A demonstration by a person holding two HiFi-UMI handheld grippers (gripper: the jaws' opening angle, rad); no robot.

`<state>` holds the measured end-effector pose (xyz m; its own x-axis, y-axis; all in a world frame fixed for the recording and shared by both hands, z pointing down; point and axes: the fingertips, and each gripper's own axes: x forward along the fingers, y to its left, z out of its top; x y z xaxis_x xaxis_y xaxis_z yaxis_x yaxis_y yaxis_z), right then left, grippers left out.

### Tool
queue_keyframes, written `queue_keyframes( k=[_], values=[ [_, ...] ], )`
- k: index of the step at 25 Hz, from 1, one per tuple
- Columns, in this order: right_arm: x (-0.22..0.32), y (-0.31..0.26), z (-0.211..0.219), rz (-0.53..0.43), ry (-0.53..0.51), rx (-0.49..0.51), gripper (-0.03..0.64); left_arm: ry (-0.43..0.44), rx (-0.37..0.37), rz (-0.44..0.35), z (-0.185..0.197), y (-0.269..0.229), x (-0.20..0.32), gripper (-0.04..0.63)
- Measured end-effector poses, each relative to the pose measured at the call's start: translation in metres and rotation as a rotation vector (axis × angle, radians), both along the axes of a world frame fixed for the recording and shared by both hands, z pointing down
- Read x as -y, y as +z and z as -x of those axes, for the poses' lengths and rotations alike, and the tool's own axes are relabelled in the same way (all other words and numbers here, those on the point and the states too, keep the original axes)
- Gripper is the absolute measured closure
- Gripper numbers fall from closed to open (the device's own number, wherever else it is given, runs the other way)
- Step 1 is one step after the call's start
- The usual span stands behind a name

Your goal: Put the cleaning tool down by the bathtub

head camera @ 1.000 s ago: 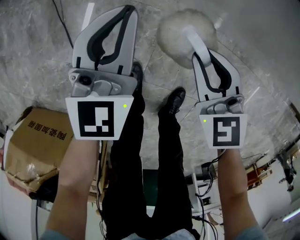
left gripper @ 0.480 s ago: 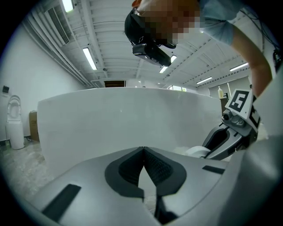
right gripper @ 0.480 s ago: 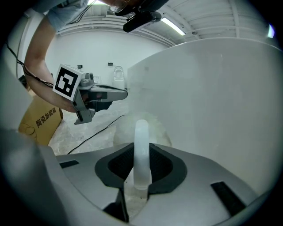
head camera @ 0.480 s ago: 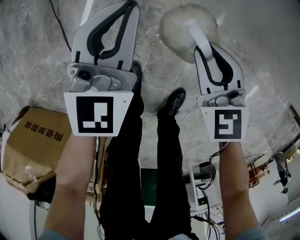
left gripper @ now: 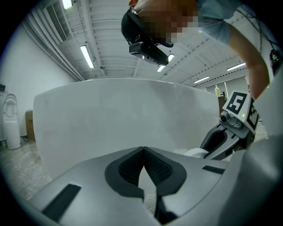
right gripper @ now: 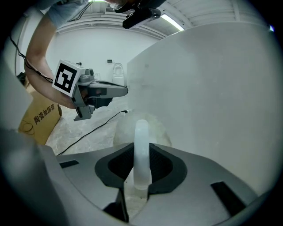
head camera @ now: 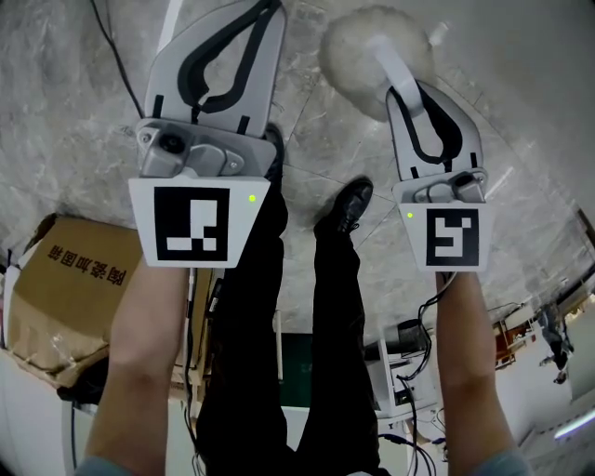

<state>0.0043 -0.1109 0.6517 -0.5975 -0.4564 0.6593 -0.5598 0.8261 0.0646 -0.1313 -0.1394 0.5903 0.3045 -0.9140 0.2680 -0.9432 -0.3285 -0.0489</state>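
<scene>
In the head view the left claw (head camera: 262,11) reached the top edge, its tips barely in frame, and its body covered most of one shoe (head camera: 272,153). The cleaning tool (head camera: 370,51) had its handle's lower end buried in the right claw (head camera: 409,93). The cardboard box (head camera: 65,279) was cut by the left edge and partly behind the person's forearm (head camera: 153,325). The bathtub (right gripper: 212,88) spilled past the right gripper view's edge, its foot hidden. I couldn't name the small clutter (head camera: 548,335) at lower right.

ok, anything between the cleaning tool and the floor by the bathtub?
Nothing visible. The right hand-held gripper holds the cleaning tool by its handle, fluffy head over bare floor beside the bathtub wall. A black cable lies off to the side, clear of it.
</scene>
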Motion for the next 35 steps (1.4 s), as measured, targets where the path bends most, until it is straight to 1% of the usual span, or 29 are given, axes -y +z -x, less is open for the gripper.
queue_keyframes(
  k=[6, 14, 22, 28, 35],
  values=[
    [0.004, 0.023, 0.000, 0.006, -0.010, -0.015, 0.523, 0.000, 0.000, 0.021, 0.001, 0.024, 0.000, 0.580],
    [0.004, 0.046, -0.003, 0.007, -0.004, -0.033, 0.523, -0.013, 0.000, 0.002, 0.007, 0.038, 0.004, 0.580],
    [0.002, 0.065, -0.003, 0.018, -0.002, -0.055, 0.523, -0.009, -0.006, -0.010, 0.010, 0.045, 0.007, 0.580],
    [-0.003, 0.080, -0.003, 0.014, 0.000, -0.063, 0.523, 0.005, -0.003, -0.009, 0.011, 0.056, 0.001, 0.580],
    [-0.007, 0.099, -0.004, 0.040, 0.010, -0.094, 0.522, 0.017, 0.011, -0.009, 0.014, 0.064, 0.000, 0.580]
  ],
)
